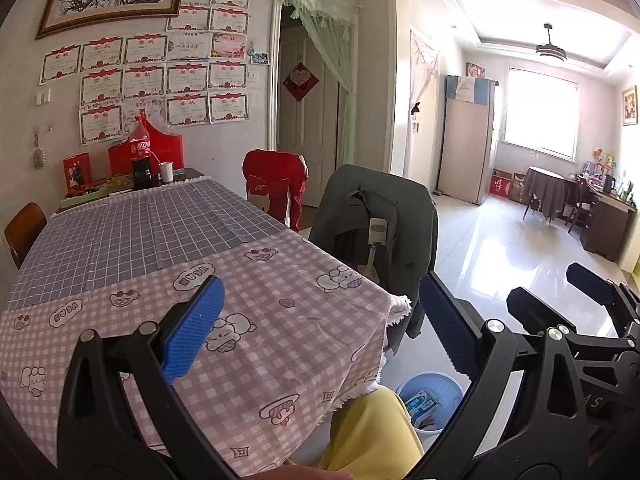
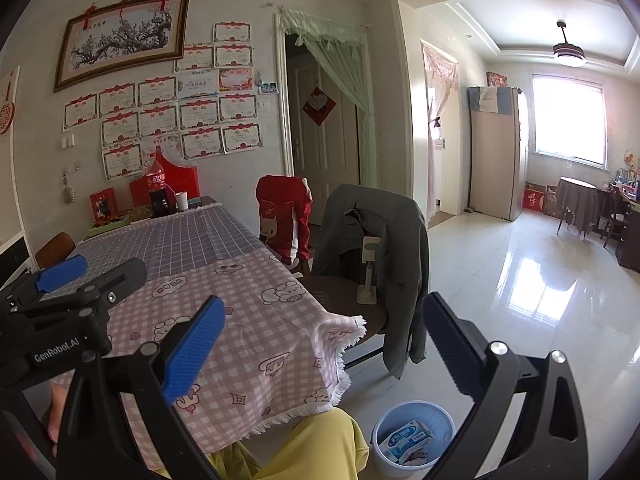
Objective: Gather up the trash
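Observation:
A light blue trash bin point(image 2: 412, 438) stands on the floor by the table corner, with a blue-and-white carton point(image 2: 408, 440) and other scraps inside. It also shows in the left wrist view point(image 1: 430, 402). My left gripper point(image 1: 320, 328) is open and empty, held above the table's near corner. My right gripper point(image 2: 320, 344) is open and empty, to the right of the left one, above the table edge and the bin. The left gripper point(image 2: 92, 276) shows in the right wrist view at far left, the right gripper point(image 1: 560, 292) in the left wrist view at right.
A table with pink checked cloth point(image 1: 240, 320) and grey checked cloth point(image 1: 140, 232) holds a cola bottle point(image 1: 140, 152), a paper cup point(image 1: 167, 171) and red boxes at its far end. Chairs draped with a grey jacket point(image 1: 380, 216) and red cover point(image 1: 276, 184) stand alongside. Yellow-trousered knee point(image 2: 316, 448) below.

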### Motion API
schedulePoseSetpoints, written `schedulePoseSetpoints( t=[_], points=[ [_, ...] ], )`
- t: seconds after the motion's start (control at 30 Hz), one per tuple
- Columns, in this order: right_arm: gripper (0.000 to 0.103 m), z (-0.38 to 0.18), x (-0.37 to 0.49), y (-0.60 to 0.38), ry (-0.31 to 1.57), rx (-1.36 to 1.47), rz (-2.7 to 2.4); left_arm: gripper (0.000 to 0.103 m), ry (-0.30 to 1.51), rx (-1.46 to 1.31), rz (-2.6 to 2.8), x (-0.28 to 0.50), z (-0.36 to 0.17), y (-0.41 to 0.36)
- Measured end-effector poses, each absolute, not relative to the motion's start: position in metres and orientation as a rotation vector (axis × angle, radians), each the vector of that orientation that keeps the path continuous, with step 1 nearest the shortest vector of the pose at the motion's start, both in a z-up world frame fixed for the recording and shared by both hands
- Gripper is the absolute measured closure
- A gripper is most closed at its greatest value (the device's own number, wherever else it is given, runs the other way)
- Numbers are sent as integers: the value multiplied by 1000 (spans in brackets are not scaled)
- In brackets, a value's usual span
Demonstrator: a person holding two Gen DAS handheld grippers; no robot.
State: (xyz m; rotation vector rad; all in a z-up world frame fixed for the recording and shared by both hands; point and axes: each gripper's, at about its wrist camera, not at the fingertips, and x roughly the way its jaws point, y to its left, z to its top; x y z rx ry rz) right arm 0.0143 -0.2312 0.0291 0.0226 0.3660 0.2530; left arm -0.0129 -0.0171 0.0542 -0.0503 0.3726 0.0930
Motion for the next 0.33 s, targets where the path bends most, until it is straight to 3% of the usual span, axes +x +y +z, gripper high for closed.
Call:
schedulePoseSetpoints(
  t=[0.33],
  points=[
    [6, 27, 15, -231, 370, 23, 256, 7, 396, -62, 95, -10, 51, -15]
  ],
)
